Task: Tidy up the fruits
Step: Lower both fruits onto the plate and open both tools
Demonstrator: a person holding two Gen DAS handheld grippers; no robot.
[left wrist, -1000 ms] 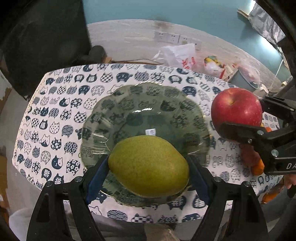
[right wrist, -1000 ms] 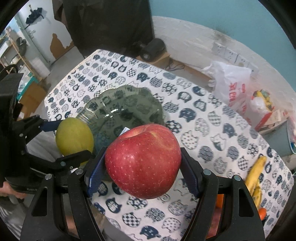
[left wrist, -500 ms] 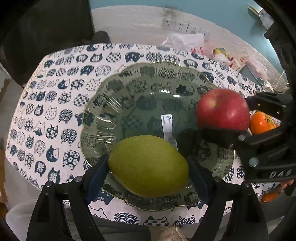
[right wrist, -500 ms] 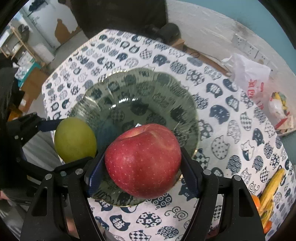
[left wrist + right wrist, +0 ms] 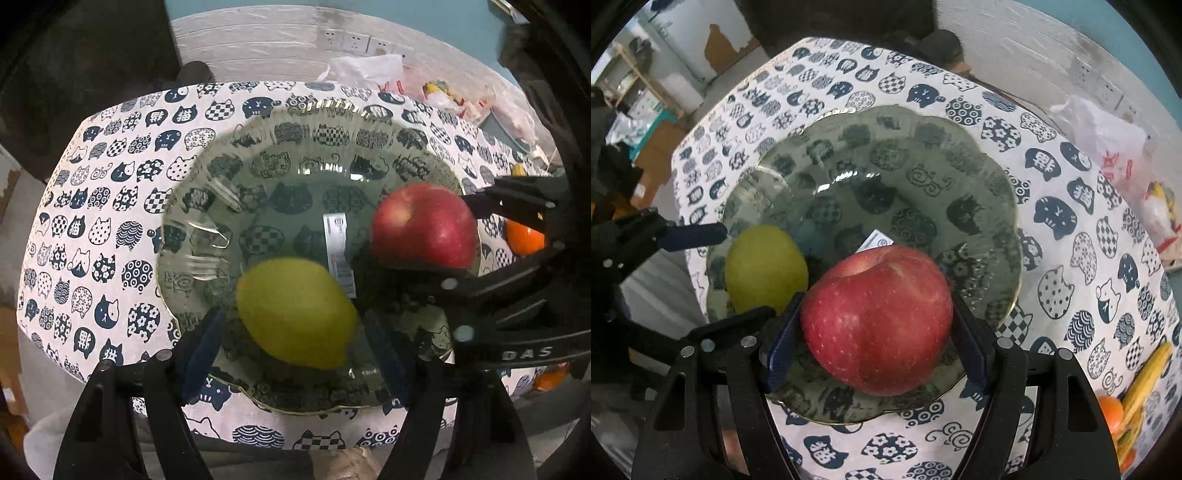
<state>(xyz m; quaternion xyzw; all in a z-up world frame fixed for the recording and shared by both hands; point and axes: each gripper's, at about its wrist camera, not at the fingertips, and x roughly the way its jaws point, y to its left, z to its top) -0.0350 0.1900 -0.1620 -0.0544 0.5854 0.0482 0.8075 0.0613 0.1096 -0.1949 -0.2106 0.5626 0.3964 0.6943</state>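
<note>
A green glass plate (image 5: 280, 155) (image 5: 979, 173) lies on the cat-print tablecloth. A yellow-green pear (image 5: 295, 314) (image 5: 764, 269) lies on the plate's near part between the fingers of my left gripper (image 5: 291, 343); the jaws stand apart with gaps on both sides of the pear. My right gripper (image 5: 875, 332) is shut on a red apple (image 5: 879, 321) (image 5: 424, 225) and holds it low over the plate's right side, beside the pear.
An orange (image 5: 524, 236) and bananas (image 5: 1145, 373) lie on the cloth right of the plate. A white plastic bag (image 5: 1108, 136) and clutter sit behind the table by the wall. The table's near edge (image 5: 258, 443) is just below the plate.
Both grippers have come down over the plate. My left gripper has opened and the pear has dropped onto the plate. The apple has moved over the plate's right side.
</note>
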